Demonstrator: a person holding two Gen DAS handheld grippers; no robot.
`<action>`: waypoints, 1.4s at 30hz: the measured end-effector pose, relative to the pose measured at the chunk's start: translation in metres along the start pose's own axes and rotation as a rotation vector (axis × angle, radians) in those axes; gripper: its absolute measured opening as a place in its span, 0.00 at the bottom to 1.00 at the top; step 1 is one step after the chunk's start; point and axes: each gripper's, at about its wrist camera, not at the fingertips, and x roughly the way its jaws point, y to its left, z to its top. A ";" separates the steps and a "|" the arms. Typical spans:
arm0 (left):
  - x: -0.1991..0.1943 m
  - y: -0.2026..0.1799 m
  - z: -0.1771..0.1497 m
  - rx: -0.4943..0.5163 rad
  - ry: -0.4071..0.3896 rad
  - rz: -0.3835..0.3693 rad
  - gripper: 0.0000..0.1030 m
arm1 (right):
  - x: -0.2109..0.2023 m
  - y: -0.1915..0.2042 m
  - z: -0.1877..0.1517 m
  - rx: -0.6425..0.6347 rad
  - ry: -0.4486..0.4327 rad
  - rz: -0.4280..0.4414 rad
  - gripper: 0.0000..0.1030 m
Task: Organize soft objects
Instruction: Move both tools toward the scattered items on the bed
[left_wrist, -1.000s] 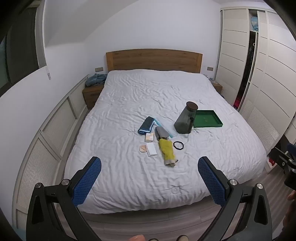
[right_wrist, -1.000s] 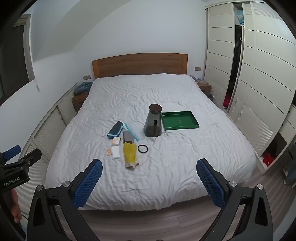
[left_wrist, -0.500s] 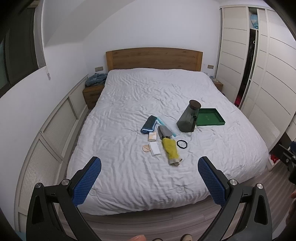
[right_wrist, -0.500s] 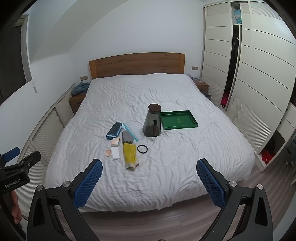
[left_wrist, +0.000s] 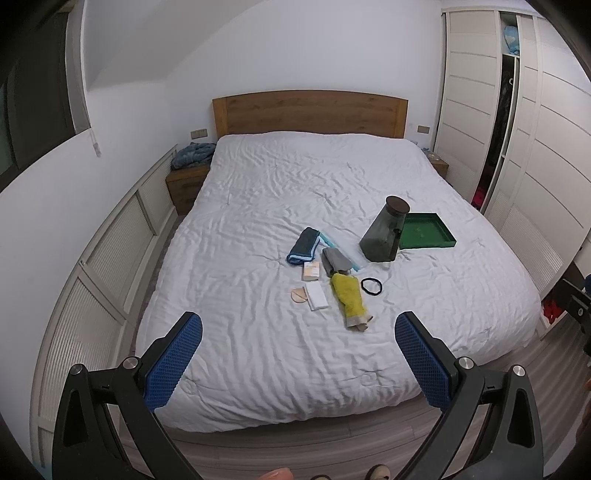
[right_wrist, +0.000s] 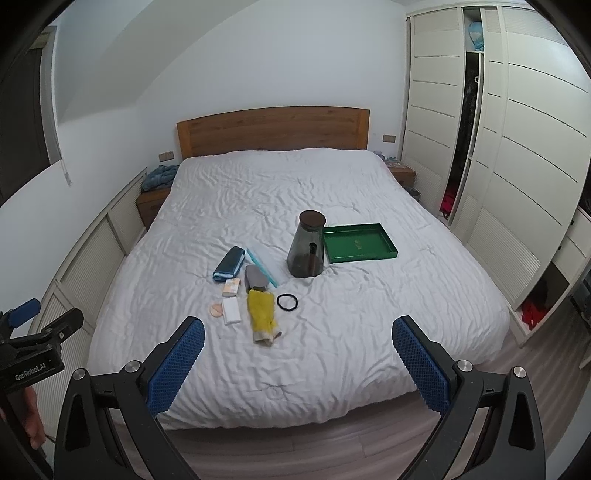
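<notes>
On the white bed (left_wrist: 258, 325) (right_wrist: 332, 350) lie a rolled blue cloth (left_wrist: 303, 245) (right_wrist: 229, 261), a grey cloth (left_wrist: 334, 260) (right_wrist: 255, 277), a yellow cloth (left_wrist: 349, 299) (right_wrist: 261, 314), a black hair tie (left_wrist: 371, 286) (right_wrist: 287, 302), a white pack (left_wrist: 317, 295) (right_wrist: 231, 311), a tan pack (left_wrist: 311, 270) (right_wrist: 231, 287) and a round puff (left_wrist: 300, 294) (right_wrist: 215, 309). A green tray (left_wrist: 424, 236) (right_wrist: 380, 254) sits right of a dark jar (left_wrist: 384, 236) (right_wrist: 306, 245). My left gripper (left_wrist: 298, 352) and right gripper (right_wrist: 298, 356) both hover open and empty, short of the bed's foot.
A wooden headboard (left_wrist: 310, 110) stands at the far end, with bedside tables (left_wrist: 184, 181) (right_wrist: 404, 173) on both sides. White wardrobes (right_wrist: 498, 147) line the right wall, one door ajar. Low panelling (left_wrist: 110, 258) runs along the left. Wood floor (right_wrist: 314, 443) lies between me and the bed.
Both views have drifted slightly closer to the bed, so the items sit a little lower and larger. Both grippers stay open.
</notes>
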 end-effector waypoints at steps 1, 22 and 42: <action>0.003 -0.001 0.001 0.001 0.005 -0.003 0.99 | 0.002 0.000 0.000 0.001 0.002 0.002 1.00; 0.107 -0.061 0.091 -0.058 0.055 0.077 0.99 | 0.179 -0.067 0.104 -0.065 0.023 0.107 1.00; 0.197 -0.095 0.154 -0.090 0.122 0.084 0.99 | 0.285 -0.086 0.174 -0.101 0.056 0.135 1.00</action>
